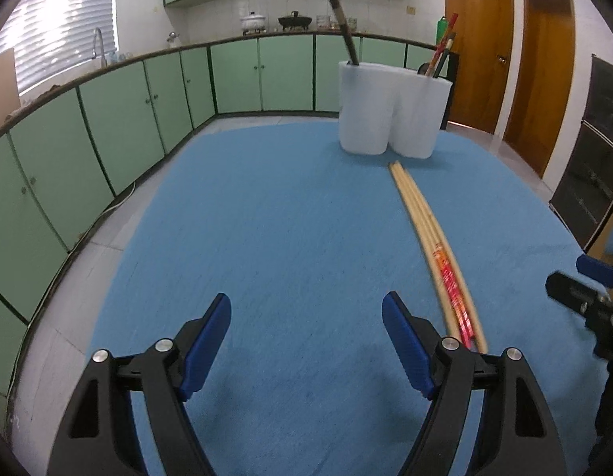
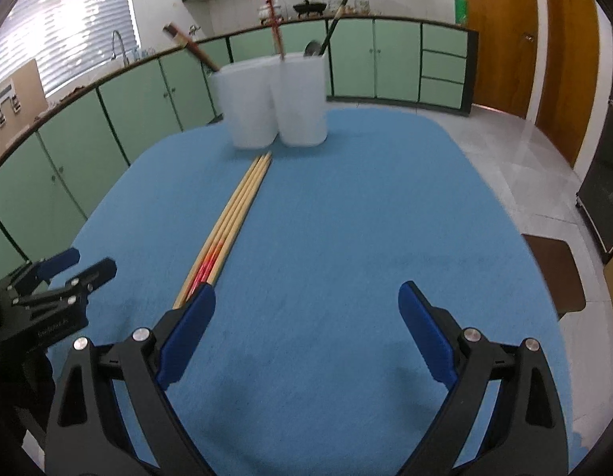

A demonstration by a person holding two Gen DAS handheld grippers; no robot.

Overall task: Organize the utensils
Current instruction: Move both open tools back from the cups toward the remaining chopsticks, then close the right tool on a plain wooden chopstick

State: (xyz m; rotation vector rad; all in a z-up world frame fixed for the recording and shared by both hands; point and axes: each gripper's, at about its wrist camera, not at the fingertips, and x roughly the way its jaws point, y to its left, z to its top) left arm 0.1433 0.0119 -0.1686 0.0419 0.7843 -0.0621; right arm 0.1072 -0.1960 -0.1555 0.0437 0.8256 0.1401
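A worktop covered in a blue, slightly napped felt-like cloth (image 1: 266, 218) carries everything here. Toward its far edge stands a white, matte plastic holder made of two rounded cylinders joined side by side (image 1: 389, 111). The compartment lying on the left in both views holds a dark brown, flat-ended stick (image 1: 344, 27) leaning leftward; the other compartment holds red-and-tan chopsticks (image 2: 274, 23), a dark-handled utensil (image 2: 334, 23) and what looks like a spoon bowl (too small to be sure).

Just in front of the holder, with their narrow tips pointing at the seam between its two cylinders but not touching it, lies a tight bundle of pale smooth wooden chopsticks with red printed bands near their thicker ends (image 1: 425, 230). They lie flat on the cloth, running from the holder back toward the cameras.

The left claw (image 1: 306, 341), black-framed with ribbed blue pads, is spread wide with nothing between its pads; the bundle's thick ends pass just outside its right finger. The right claw (image 2: 306, 329) is likewise spread and empty, the bundle's thick ends at its left finger.
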